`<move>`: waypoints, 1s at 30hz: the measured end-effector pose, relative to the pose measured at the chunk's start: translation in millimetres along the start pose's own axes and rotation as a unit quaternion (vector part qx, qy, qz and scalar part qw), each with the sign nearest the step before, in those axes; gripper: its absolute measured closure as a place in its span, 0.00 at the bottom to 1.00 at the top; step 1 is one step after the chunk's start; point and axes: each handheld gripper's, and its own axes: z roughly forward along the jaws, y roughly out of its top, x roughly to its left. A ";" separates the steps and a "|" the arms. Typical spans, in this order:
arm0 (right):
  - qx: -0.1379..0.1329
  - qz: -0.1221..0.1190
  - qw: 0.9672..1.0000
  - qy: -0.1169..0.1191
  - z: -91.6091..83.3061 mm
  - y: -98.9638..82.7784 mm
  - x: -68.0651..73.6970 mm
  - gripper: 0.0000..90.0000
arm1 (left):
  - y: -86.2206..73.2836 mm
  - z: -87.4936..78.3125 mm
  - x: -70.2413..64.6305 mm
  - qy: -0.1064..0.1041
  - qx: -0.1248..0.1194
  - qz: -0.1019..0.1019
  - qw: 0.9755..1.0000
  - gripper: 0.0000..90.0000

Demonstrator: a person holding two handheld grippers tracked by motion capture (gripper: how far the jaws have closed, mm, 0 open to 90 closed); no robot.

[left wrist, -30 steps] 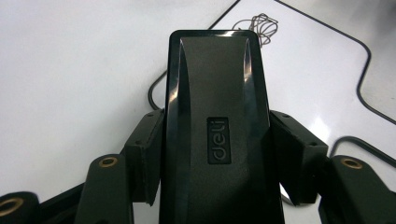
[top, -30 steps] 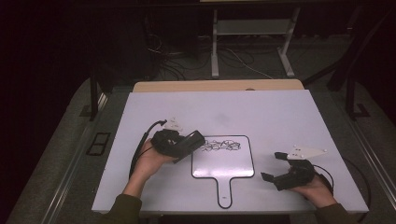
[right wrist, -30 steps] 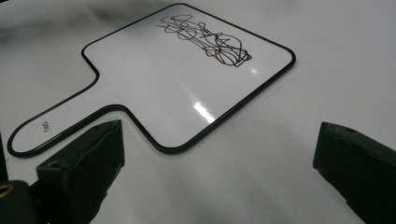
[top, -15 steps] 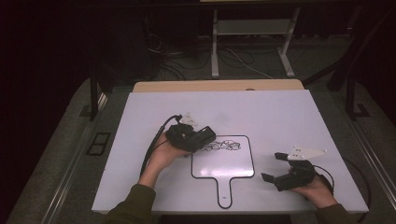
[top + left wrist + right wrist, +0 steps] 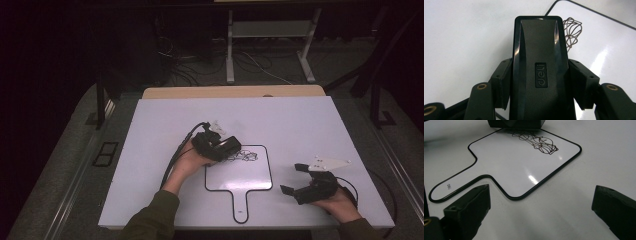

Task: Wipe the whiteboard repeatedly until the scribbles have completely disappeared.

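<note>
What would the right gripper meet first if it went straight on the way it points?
Probably the small whiteboard: the right gripper has open jaws aimed over bare table at its near edge. Beyond lie the scribble and the eraser in the left gripper. Depth is unclear.

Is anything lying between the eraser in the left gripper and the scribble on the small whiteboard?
Nothing visible. The left gripper holds the black eraser at the whiteboard's edge, with bare board up to the scribble.
</note>
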 end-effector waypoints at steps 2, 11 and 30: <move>0.001 -0.001 1.000 0.000 0.0 0.0 0.3 0.01 | -0.3 5.2 0.9 -0.004 0.000 0.003 1.000 0.44; 0.001 -0.002 1.000 -0.001 0.0 0.1 0.2 0.01 | -1.3 15.1 -1.9 -0.007 0.008 -0.002 1.000 0.44; 0.000 -0.002 1.000 -0.002 -0.1 0.1 0.1 0.01 | -3.3 19.8 -2.7 -0.005 0.008 -0.006 1.000 0.44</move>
